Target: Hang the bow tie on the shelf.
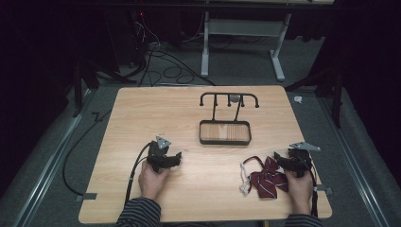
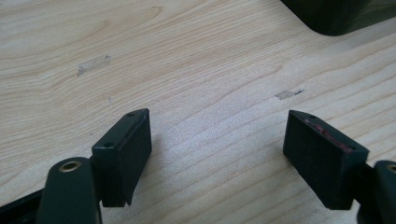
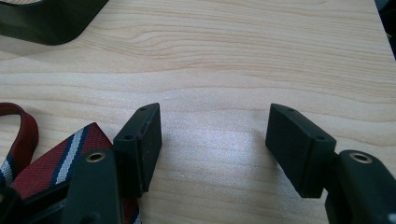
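Room: dark around us, cables on the grey floor, a metal frame beyond the wooden table (image 1: pixel 142 109).
High view, rack: we see a black hook rack (image 1: pixel 225 127) with a wood-bottomed tray standing mid-table, toward the far edge.
High view, bow tie: the striped maroon bow tie (image 1: pixel 265 179) with its white strap lies near the front right, just beside our right gripper (image 1: pixel 283 163).
High view, left: our left gripper (image 1: pixel 176 157) rests on the table, well apart from the bow tie.
Left gripper view: we see its jaws spread wide over bare wood, nothing between them; a dark corner of the rack tray sits top right.
Right gripper view: jaws spread wide, bare wood between them; the bow tie lies just outside the left jaw, partly under it.
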Action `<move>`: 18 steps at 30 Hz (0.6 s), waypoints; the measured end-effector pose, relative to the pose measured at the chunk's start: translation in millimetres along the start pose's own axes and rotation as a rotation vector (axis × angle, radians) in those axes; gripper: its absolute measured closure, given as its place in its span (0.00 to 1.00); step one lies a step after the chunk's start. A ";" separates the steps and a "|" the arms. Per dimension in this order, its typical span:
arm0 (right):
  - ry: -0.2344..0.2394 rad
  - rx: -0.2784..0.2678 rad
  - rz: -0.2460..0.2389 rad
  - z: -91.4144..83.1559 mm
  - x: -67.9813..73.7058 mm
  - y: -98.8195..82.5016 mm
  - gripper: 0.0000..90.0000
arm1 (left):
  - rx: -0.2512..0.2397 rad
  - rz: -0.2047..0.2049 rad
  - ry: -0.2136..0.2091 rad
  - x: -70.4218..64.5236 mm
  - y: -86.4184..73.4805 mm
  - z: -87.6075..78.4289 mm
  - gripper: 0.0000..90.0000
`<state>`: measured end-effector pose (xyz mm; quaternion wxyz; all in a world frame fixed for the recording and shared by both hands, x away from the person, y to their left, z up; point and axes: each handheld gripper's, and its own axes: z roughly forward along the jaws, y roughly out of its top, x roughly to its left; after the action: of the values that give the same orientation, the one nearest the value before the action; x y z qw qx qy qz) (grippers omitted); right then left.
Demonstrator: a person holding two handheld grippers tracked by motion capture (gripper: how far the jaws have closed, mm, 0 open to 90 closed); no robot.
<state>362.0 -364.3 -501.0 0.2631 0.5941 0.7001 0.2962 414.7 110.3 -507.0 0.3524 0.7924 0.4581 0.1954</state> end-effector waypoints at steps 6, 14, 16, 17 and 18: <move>0.000 0.000 0.001 0.0 0.0 0.0 0.42 | 0.000 0.000 0.000 0.0 0.0 0.0 0.27; -0.002 -0.003 0.004 0.3 -0.2 0.0 0.42 | 0.000 -0.001 -0.001 0.1 0.0 0.0 0.27; -0.003 -0.001 0.005 0.2 -0.1 0.1 0.42 | 0.000 -0.001 0.000 0.1 0.1 0.0 0.27; -0.004 -0.001 0.005 0.2 0.0 0.1 0.42 | 0.000 -0.001 0.000 0.1 0.1 0.0 0.27; -0.003 -0.001 0.005 0.2 0.0 0.1 0.42 | 0.002 0.001 -0.001 0.3 0.1 -0.1 0.27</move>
<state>362.3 -364.3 -501.0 0.2637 0.5963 0.6980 0.2961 414.9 110.5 -506.8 0.3517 0.7930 0.4577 0.1948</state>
